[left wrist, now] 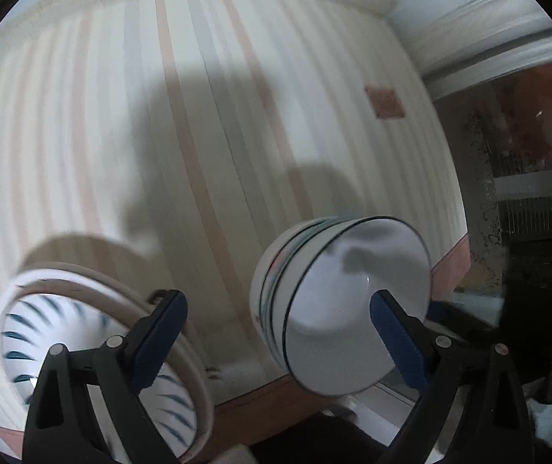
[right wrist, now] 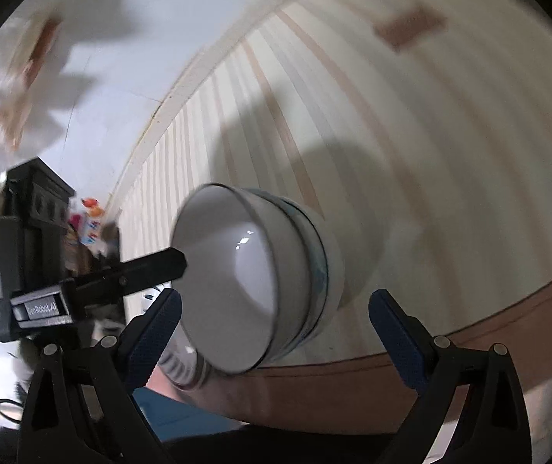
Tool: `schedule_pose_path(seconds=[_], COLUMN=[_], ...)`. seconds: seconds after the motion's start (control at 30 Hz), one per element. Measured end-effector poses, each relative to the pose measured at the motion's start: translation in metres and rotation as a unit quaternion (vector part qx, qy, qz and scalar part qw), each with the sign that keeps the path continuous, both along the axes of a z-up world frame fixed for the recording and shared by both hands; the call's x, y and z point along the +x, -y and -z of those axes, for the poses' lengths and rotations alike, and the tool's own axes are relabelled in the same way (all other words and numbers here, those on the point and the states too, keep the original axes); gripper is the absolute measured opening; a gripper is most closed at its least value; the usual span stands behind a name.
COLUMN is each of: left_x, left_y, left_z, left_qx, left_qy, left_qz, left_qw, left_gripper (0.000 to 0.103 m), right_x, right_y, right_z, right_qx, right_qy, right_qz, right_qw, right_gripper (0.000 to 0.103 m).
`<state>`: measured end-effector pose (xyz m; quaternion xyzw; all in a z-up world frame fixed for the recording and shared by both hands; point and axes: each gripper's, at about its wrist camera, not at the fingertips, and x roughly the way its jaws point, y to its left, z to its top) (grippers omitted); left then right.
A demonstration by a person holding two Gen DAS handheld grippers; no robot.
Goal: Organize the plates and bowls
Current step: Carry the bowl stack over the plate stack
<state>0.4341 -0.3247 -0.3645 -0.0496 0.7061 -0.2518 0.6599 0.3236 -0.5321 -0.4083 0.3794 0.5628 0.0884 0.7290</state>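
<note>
We see the stack of white dark-rimmed ceramic bowls [right wrist: 260, 282] on the striped tablecloth [right wrist: 411, 154] dead ahead of our wide-open, empty right gripper [right wrist: 276, 332], nearer it than the equally open, empty left gripper [left wrist: 277, 338].

Striped cloth [left wrist: 198, 135] lies bare between stacked bowls [left wrist: 337, 305] and plate [left wrist: 94, 352].

Stack of white bowls [left wrist: 337, 309], dark-rimmed, upright on striped tabletop, just ahead of right gripper [right wrist: 276, 332]. Nested plates [left wrist: 101, 355], blue dash pattern, behind left gripper [left wrist: 276, 332].
</note>
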Motion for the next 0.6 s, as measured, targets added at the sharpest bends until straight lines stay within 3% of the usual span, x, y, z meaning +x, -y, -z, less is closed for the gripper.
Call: schedule_pose_path(seconds=[0.07, 0.17, 0.27, 0.33, 0.37, 0.53, 0.6], left_x=[0.002, 0.007, 0.008, 0.006, 0.006, 0.003, 0.002], left_y=[0.006, 0.007, 0.010, 0.013, 0.014, 0.015, 0.016], left_z=[0.012, 0.025, 0.036, 0.043, 0.045, 0.045, 0.044], left_qx=[-0.004, -0.016, -0.032, -0.038, -0.041, -0.041, -0.039], left_qy=[-0.026, -0.054, -0.081, -0.092, -0.098, -0.085, -0.077], left_qz=[0.005, 0.006, 0.014, 0.022, 0.024, 0.026, 0.026], left_qw=[0.9996, 0.9984, 0.9961, 0.9947, 0.9940, 0.9952, 0.9959], left_gripper=[0.093, 0.088, 0.077, 0.063, 0.061, 0.060, 0.060], right_x=[0.003, 0.008, 0.013, 0.020, 0.023, 0.028, 0.030], right_y=[-0.001, -0.004, -0.009, -0.017, -0.019, -0.025, -0.026], right_z=[0.021, 0.039, 0.054, 0.060, 0.062, 0.064, 0.064], right_qx=[0.042, 0.066, 0.085, 0.074, 0.071, 0.044, 0.038], right_qy=[-0.005, -0.009, -0.023, -0.032, -0.036, -0.039, -0.035], right_qz=[0.005, -0.002, -0.005, -0.014, -0.019, -0.020, -0.022], right_qw=[0.999, 0.998, 0.996, 0.997, 0.997, 0.998, 0.998], right_gripper=[0.099, 0.097, 0.089, 0.079, 0.077, 0.061, 0.060])
